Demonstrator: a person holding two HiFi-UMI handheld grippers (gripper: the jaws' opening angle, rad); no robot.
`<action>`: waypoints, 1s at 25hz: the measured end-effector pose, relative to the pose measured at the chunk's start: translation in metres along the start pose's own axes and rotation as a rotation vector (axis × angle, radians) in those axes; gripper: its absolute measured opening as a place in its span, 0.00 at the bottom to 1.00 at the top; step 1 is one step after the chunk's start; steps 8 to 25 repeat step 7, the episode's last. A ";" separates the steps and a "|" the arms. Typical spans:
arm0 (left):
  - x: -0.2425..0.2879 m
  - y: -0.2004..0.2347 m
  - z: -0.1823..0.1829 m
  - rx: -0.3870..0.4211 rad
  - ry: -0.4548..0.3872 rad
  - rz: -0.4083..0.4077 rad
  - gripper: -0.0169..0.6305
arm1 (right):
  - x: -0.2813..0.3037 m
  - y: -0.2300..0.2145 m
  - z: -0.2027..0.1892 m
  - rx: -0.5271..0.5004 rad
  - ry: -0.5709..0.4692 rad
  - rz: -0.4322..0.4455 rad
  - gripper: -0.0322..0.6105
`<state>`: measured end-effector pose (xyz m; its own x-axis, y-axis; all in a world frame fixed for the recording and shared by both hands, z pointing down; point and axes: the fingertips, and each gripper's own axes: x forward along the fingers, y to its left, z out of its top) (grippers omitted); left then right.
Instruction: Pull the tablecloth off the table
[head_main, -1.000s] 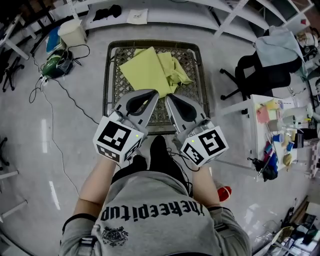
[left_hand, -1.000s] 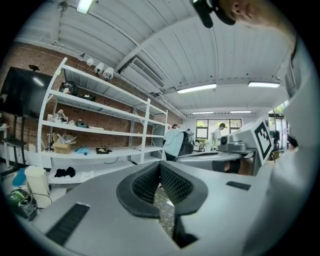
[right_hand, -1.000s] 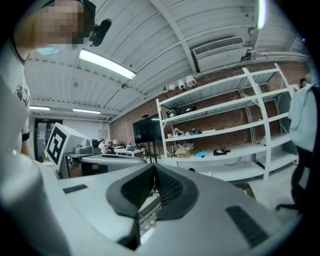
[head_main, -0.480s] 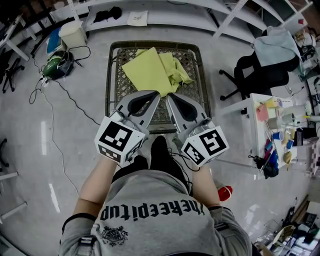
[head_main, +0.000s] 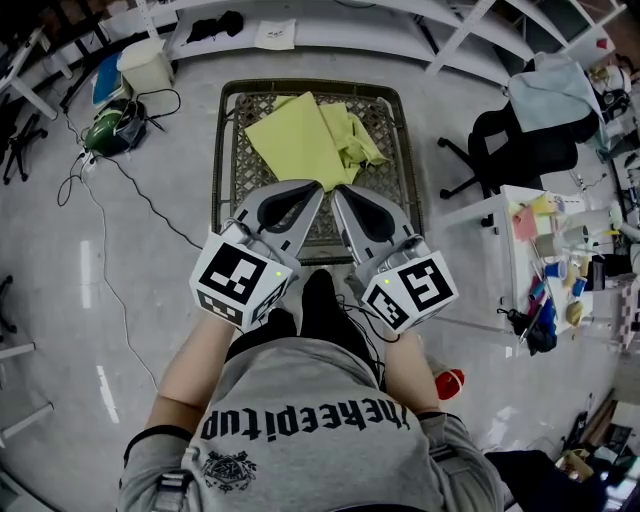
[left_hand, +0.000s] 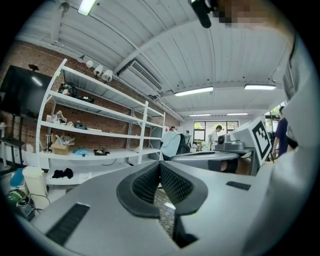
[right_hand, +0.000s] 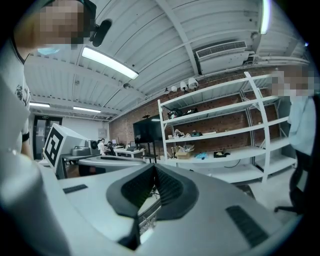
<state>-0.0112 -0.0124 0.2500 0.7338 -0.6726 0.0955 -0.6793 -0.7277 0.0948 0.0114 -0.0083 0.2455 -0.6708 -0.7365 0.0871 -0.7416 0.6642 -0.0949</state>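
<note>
Both sets, left fingers (head_main: 300, 192) and right fingers (head_main: 347, 203), are pressed together, empty, at the lower edge of the worktop (head_main: 222, 150). The cloth (head_main: 305, 135) lies crumpled upper centre: light, soft, likely to slide; I'd pinch its near corner.

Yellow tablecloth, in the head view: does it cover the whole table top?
No, the yellow tablecloth lies bunched on the far part of the table, and its woven top shows bare beside it.
</note>
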 end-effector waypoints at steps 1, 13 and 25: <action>-0.001 0.001 0.000 -0.002 -0.001 0.001 0.05 | 0.000 0.001 0.000 -0.002 0.001 0.002 0.07; -0.005 0.004 -0.001 -0.016 -0.006 0.014 0.05 | 0.002 0.008 -0.001 -0.014 0.006 0.014 0.07; -0.005 0.004 -0.001 -0.016 -0.006 0.014 0.05 | 0.002 0.008 -0.001 -0.014 0.006 0.014 0.07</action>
